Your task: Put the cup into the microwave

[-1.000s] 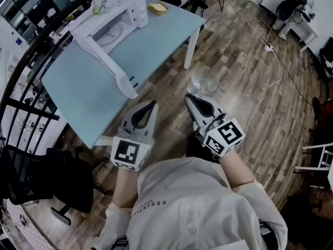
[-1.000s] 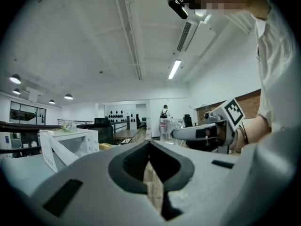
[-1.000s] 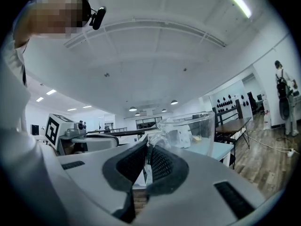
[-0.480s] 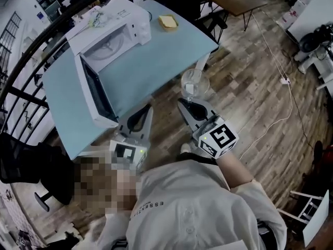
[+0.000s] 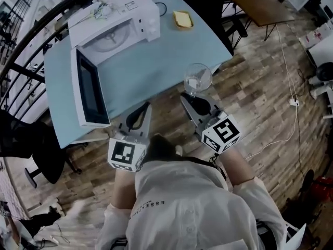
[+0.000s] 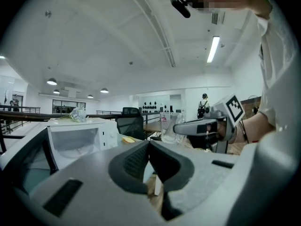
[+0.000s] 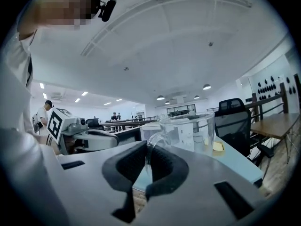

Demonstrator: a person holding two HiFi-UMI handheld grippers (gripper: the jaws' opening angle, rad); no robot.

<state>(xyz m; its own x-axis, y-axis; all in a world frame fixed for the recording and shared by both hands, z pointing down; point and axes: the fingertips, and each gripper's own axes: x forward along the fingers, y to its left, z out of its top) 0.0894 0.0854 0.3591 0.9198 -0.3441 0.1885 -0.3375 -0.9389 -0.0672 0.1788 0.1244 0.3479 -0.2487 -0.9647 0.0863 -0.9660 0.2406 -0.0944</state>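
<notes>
A clear glass cup point(image 5: 197, 78) point(image 7: 188, 132) hangs by its handle from my right gripper point(image 5: 190, 96) point(image 7: 147, 150), which is shut on that handle just over the near edge of the light blue table point(image 5: 135, 72). The white microwave point(image 5: 112, 27) point(image 6: 77, 138) stands at the table's far left with its door point(image 5: 88, 90) swung wide open toward me; the cavity shows a round turntable. My left gripper point(image 5: 141, 108) point(image 6: 148, 145) is shut with nothing in it, at the table's near edge right of the door. The cup point(image 6: 169, 128) also shows in the left gripper view.
A small yellow dish point(image 5: 183, 19) sits on the table right of the microwave. A crumpled wrapper point(image 5: 101, 7) lies on the microwave's top. A black railing point(image 5: 26, 40) curves behind the table. A dark chair point(image 5: 31, 150) stands at the left, a cable point(image 5: 291, 87) crosses the wooden floor.
Both grippers have come closer to the table, the cup going along in the right one. The microwave and its open door now lie nearer and more square in view.
</notes>
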